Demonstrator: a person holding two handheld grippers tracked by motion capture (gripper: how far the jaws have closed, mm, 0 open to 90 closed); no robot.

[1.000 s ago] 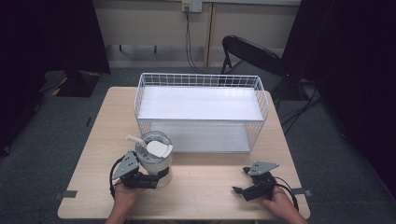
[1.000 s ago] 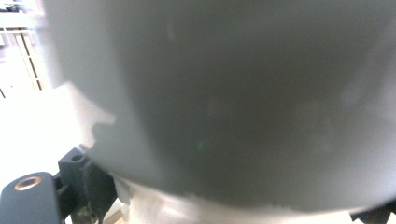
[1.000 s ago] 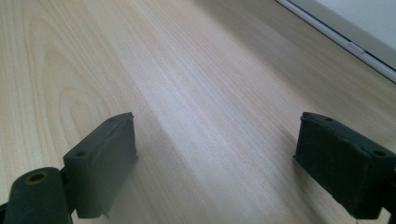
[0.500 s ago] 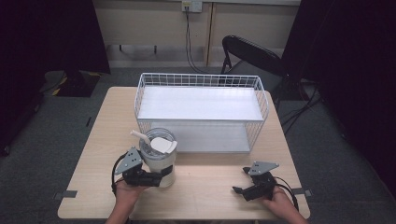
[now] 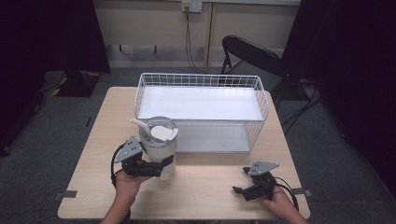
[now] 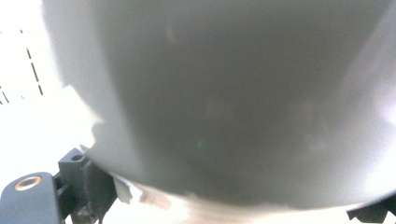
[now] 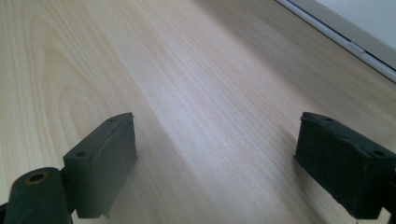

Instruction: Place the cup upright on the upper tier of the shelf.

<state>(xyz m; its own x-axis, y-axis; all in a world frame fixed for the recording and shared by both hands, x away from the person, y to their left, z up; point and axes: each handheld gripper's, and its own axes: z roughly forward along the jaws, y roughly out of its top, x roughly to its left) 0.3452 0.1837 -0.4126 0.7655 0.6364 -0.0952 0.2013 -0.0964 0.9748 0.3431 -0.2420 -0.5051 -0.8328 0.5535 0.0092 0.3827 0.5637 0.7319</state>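
A translucent white jug (image 5: 159, 140) with a lid and a spout stands upright in my left gripper (image 5: 164, 167), lifted a little off the wooden table (image 5: 205, 200), just in front of the wire basket's left end. The gripper is shut on the jug's lower body. In the left gripper view the jug's grey wall (image 6: 233, 93) is pressed close to the camera, with one black finger (image 6: 88, 182) showing at the bottom left. My right gripper (image 5: 239, 190) rests near the table's front right, open, with only bare wood between its jaws (image 7: 215, 158).
A white wire basket (image 5: 201, 79) with a white floor takes up the back half of the table. A black folding chair (image 5: 252, 51) stands behind the table at the right. Dark curtains hang on both sides.
My left gripper has risen with the jug and drifted slightly right, toward the basket. The right gripper has stayed in place.
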